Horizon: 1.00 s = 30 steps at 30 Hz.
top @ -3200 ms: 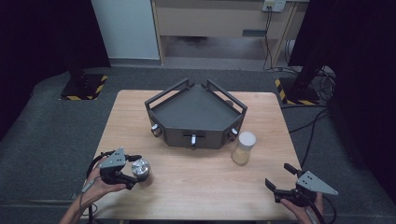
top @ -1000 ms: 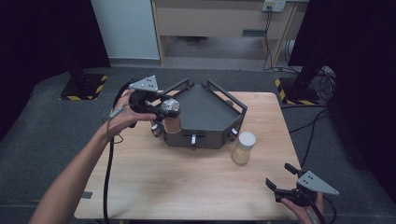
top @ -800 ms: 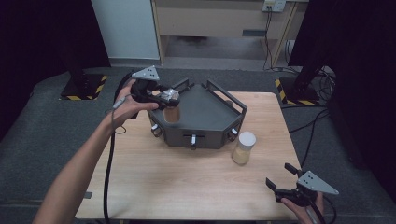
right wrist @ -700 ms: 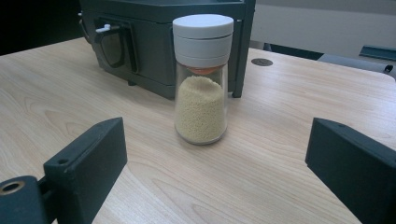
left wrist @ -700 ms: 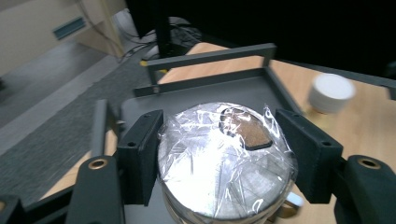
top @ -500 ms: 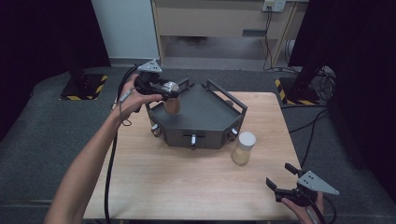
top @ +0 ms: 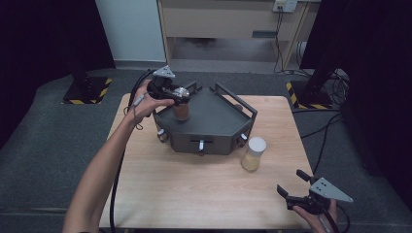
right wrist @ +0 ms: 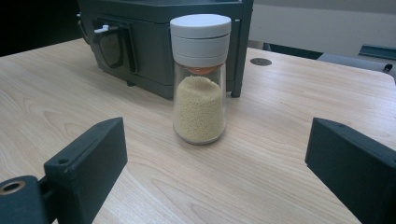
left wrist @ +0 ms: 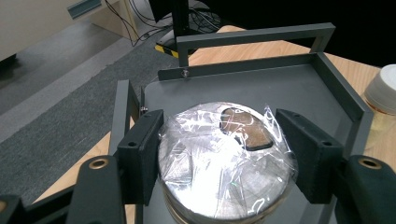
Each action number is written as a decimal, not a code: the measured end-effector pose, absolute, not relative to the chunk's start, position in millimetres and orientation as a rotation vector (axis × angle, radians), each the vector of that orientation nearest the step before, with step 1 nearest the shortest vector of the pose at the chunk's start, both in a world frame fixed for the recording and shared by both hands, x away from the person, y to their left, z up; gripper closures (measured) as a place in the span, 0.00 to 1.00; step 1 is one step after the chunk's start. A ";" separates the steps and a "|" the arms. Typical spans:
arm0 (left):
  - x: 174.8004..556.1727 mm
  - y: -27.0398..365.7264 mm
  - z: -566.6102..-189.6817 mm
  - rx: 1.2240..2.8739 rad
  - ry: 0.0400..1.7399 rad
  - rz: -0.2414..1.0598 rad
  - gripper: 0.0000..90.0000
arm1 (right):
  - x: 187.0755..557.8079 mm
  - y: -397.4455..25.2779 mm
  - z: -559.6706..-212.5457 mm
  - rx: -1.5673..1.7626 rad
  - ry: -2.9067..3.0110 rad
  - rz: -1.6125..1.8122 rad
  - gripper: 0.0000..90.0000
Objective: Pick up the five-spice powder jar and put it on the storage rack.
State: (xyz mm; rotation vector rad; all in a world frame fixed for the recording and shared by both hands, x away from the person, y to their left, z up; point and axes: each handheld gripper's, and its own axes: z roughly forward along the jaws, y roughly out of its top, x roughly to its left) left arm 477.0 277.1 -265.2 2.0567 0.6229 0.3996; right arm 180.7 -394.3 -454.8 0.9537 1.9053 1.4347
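Observation:
A jar with a shiny silver lid (left wrist: 224,158) and brown contents (top: 181,111) is clamped between the jaws of my left gripper (top: 178,97), shut on it at the lid. The jar hangs over the left part of a dark grey tray (top: 221,124) with handle bars; whether its base touches the tray floor I cannot tell. A second jar (top: 253,153) with a white cap and yellow grains stands on the table in front of the tray's right corner, also in the right gripper view (right wrist: 200,79). My right gripper (top: 292,195) rests open near the table's front right corner, well short of that jar.
The wooden table (top: 194,189) has bare room in front of the tray. The tray's raised handles (left wrist: 254,35) and rim stand around the held jar. Grey carpet surrounds the table; a cabinet and cables lie beyond.
My left gripper carried the silver-lidded jar from the table's front left up and forward, over the tray's left side. The right gripper and the white-capped jar stayed put.

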 end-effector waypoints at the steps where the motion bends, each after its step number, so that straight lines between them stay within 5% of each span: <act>1: 478.4 277.5 -266.6 2.057 0.624 0.394 0.37 | 180.8 -394.2 -454.8 0.954 1.906 1.435 0.07; 21: 479.1 284.2 -283.5 2.032 0.627 0.383 0.37 | 181.2 -394.5 -454.9 0.958 1.908 1.439 0.07; 24: 478.8 281.4 -280.8 2.035 0.677 0.371 0.19 | 181.5 -394.6 -455.1 0.954 1.910 1.439 0.07; 30: 469.5 277.4 -273.1 2.005 0.680 0.429 0.11 | 181.0 -394.6 -455.2 0.956 1.906 1.441 0.07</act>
